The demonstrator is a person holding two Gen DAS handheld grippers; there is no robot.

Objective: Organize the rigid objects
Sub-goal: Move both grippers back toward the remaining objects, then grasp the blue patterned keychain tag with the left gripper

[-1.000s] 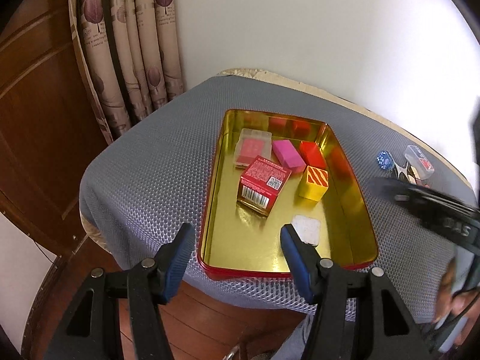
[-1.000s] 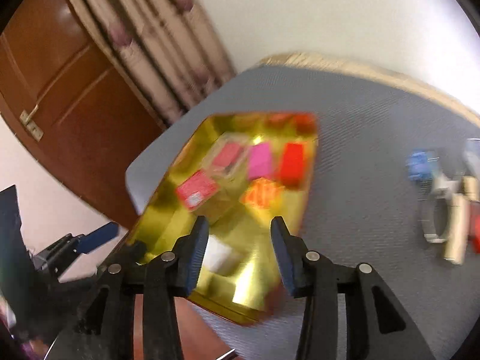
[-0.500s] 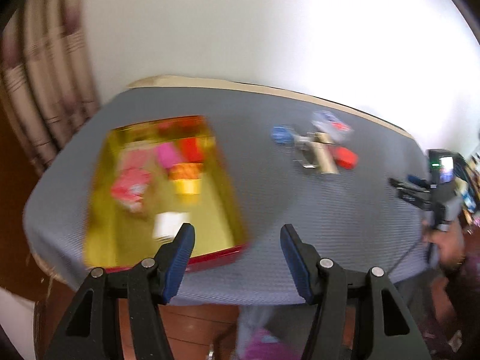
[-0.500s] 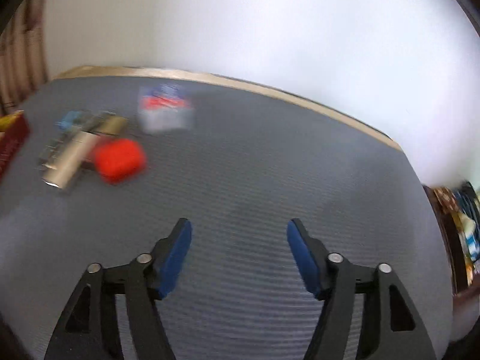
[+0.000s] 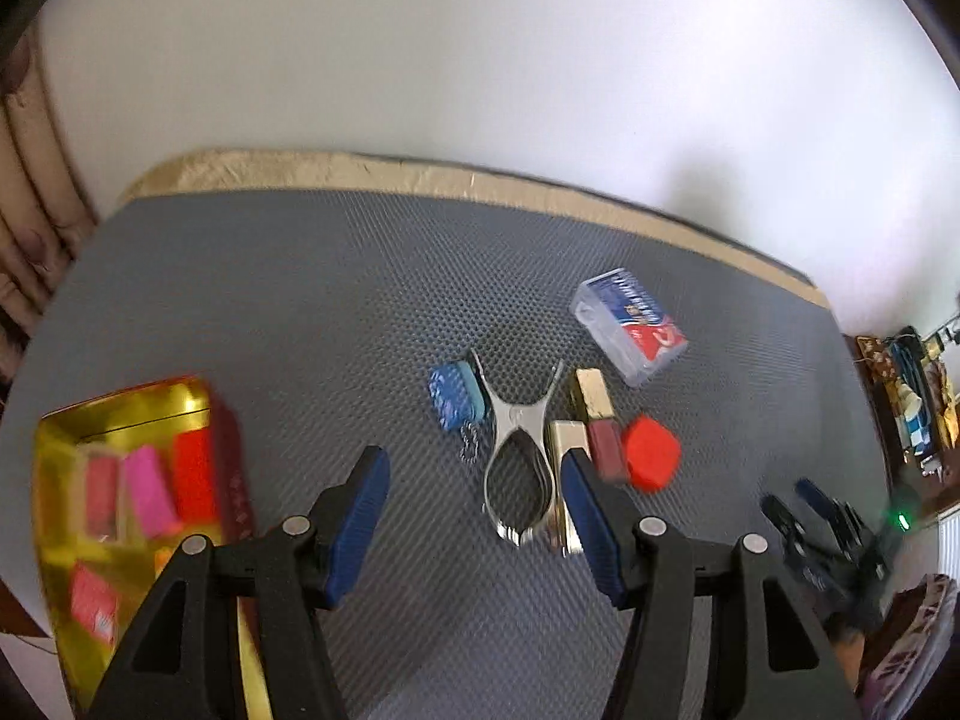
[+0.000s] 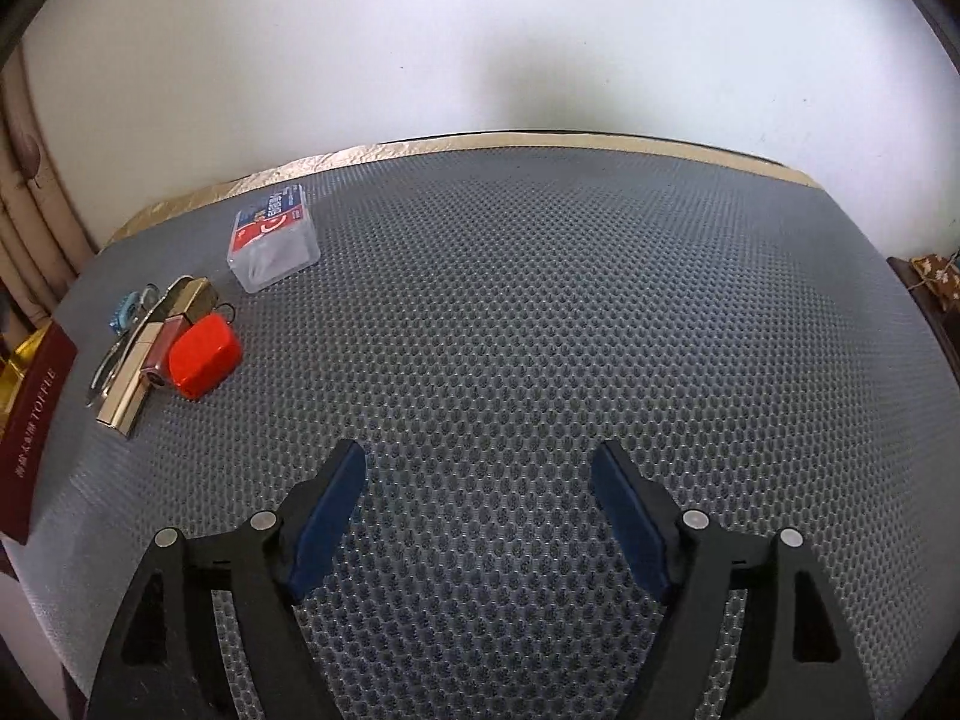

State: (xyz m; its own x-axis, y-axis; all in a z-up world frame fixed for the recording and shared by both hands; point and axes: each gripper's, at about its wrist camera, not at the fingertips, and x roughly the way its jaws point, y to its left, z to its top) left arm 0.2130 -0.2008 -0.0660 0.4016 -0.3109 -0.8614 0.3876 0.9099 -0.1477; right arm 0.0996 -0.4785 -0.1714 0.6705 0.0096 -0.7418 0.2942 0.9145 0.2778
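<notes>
My left gripper (image 5: 473,459) stands open over the grey mat, nothing between its pads. Just beyond its tips lies a loose pile: a metal clip (image 5: 519,456), a blue piece (image 5: 456,396), gold bars (image 5: 591,390), a dark red piece (image 5: 603,447) and a red block (image 5: 651,459). A clear card box (image 5: 630,324) lies further back. The gold tin tray (image 5: 129,401) holds pink and red pieces at the left. My right gripper (image 6: 480,456) hangs over bare mat, its jaws opening and empty. The red block (image 6: 204,351) and the card box (image 6: 273,246) lie to its left.
The tray's dark red outer wall (image 6: 33,420) shows at the right wrist view's left edge. A white wall runs behind the table. My right gripper (image 5: 804,510) appears blurred at the mat's right end. A curtain hangs at the far left.
The left gripper swung right, from over the tray to the loose pile. The right gripper left the tray, moved to the bare mat on the right, and its jaws widened.
</notes>
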